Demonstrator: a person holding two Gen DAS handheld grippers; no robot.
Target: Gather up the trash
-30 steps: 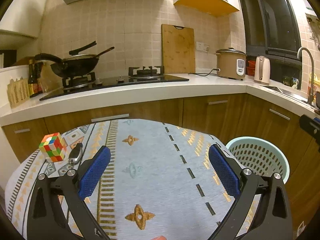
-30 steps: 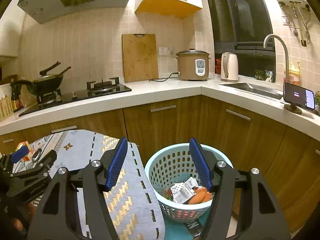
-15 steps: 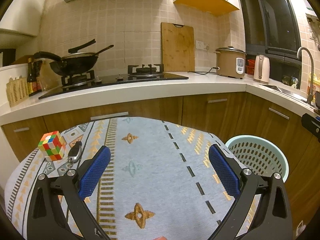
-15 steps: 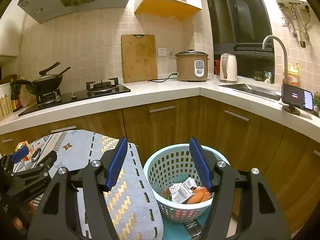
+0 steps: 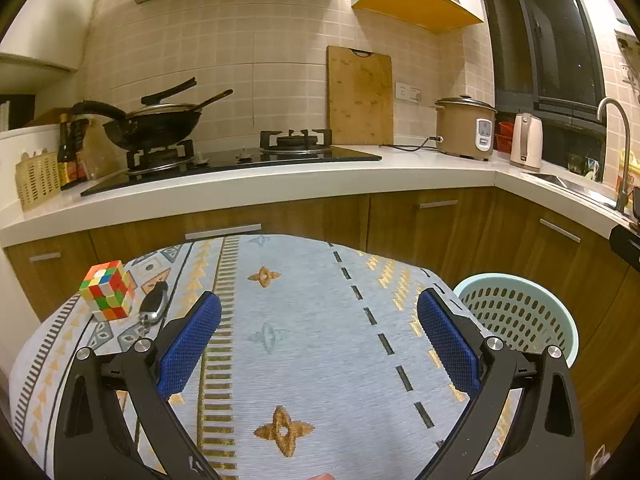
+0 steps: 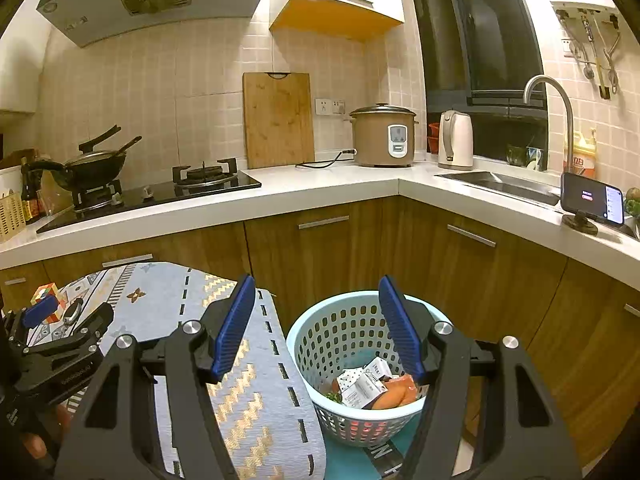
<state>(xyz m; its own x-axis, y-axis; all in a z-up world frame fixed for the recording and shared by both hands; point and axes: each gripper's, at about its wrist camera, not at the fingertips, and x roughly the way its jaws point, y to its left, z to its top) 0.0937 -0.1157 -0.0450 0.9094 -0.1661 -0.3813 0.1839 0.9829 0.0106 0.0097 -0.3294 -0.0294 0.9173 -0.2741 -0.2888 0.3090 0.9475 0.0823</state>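
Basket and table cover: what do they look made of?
Basket: looks like moulded plastic, pale teal and smooth, with even rows of punched holes in its wall and a rolled rim. Table cover: looks like woven fabric, matte grey-blue, with a fine ribbed weave and gold and black patterns worked in; it drapes over the table's edge. Whether cotton or synthetic cannot be told.

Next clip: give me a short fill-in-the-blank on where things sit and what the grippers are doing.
1. The cube sits on the table beside a ____.
2. The carton lies inside the ____.
3. Both the left gripper and the right gripper hold ____.
4. On the stove, the pan sits on the ____ burner.

Missing words: key fob; basket; nothing; left
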